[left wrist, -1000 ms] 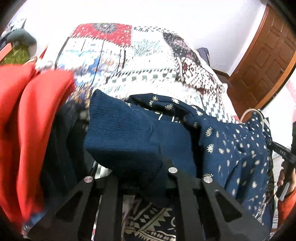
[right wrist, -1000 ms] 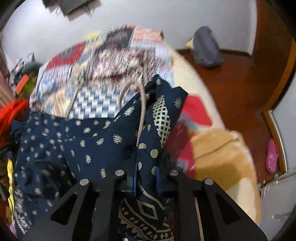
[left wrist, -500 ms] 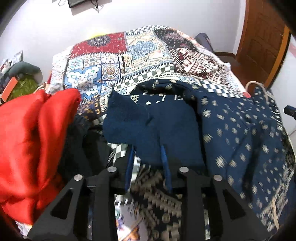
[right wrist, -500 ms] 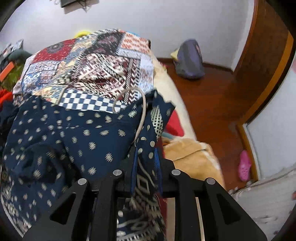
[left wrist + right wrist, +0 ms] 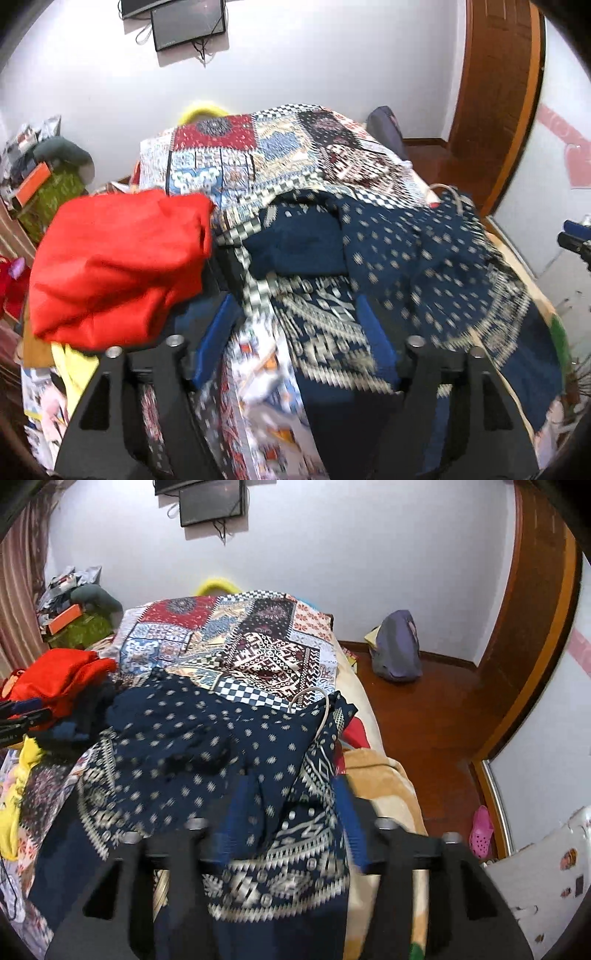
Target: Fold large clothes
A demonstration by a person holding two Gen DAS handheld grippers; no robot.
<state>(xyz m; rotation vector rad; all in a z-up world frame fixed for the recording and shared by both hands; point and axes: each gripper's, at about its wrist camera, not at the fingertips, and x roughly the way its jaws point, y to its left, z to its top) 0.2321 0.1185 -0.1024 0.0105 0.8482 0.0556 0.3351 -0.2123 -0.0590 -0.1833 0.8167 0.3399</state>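
Item: my left gripper (image 5: 295, 332), jaws just opened, parted wide with nothing pinched; patterned cloth lies beneath the gap. Item: my right gripper (image 5: 288, 812), jaws likewise just opened, released, the hem lying loose between them but unpressed. Item: navy dotted garment (image 5: 207, 731), dropped in a loose heap on the patchwork bedspread (image 5: 258, 162), its right edge near the bed's side with a pale cord (image 5: 317, 709) looped on top. Item: red garment (image 5: 118, 258), bunched just left. Risks, as I judge: released folds slump open; the hem slips off the edge; a finger snags the cord or drags the red pile
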